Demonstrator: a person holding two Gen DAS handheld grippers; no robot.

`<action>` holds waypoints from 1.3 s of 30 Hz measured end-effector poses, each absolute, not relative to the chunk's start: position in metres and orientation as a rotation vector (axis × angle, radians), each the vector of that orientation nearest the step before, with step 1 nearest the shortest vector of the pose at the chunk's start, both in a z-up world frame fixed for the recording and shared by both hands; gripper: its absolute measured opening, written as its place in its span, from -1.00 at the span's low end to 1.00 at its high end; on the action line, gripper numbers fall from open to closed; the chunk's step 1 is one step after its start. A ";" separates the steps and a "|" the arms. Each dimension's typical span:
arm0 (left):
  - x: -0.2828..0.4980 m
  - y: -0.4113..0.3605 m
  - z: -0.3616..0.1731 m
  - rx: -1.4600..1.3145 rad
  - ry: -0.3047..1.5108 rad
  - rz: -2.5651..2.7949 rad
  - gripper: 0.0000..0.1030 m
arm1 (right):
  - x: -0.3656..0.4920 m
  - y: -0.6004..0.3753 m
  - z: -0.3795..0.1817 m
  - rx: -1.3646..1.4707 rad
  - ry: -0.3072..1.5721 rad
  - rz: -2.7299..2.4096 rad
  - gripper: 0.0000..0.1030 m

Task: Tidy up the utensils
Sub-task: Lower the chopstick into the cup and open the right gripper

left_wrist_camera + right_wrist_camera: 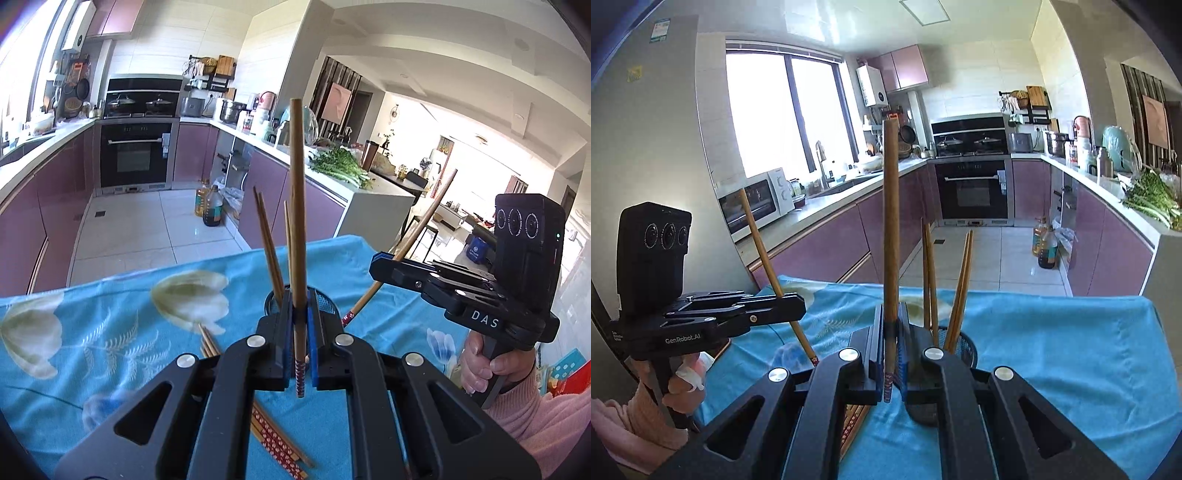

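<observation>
Two grippers, each clamped on one chopstick held upright above the blue cloth (110,295): left gripper (299,332) pinched a chopstick (297,206), right gripper (892,343) pinched a second chopstick (891,221). Stood four more sticks (929,280) in the black mesh holder (966,345) just ahead. Lay loose chopsticks (277,439) flat on the cloth below.

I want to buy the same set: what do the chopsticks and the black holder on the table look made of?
Chopsticks: wood or bamboo by the look, matte brown, with red patterned ends. Holder: looks like black metal mesh; its wall shows a fine grid, though plastic cannot be ruled out.
</observation>
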State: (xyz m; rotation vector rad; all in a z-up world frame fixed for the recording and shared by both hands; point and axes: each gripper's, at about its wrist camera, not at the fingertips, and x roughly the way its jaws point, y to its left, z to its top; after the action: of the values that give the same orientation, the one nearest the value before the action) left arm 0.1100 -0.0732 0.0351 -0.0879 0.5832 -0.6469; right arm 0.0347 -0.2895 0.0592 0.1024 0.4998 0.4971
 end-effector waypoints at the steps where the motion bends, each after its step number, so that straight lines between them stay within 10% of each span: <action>1: 0.111 -0.075 0.039 -0.085 0.575 -0.647 -0.86 | 0.035 -0.290 0.062 0.098 0.492 0.494 -0.89; 39: 0.164 -0.139 0.015 0.083 0.727 -0.665 -0.86 | 0.090 -0.274 0.024 0.067 0.645 0.459 -0.89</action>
State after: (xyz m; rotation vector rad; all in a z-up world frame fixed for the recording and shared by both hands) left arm 0.1637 -0.1385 0.0145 0.0833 0.7265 -0.6650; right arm 0.0902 -0.2741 0.0243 0.0675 0.6450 0.4594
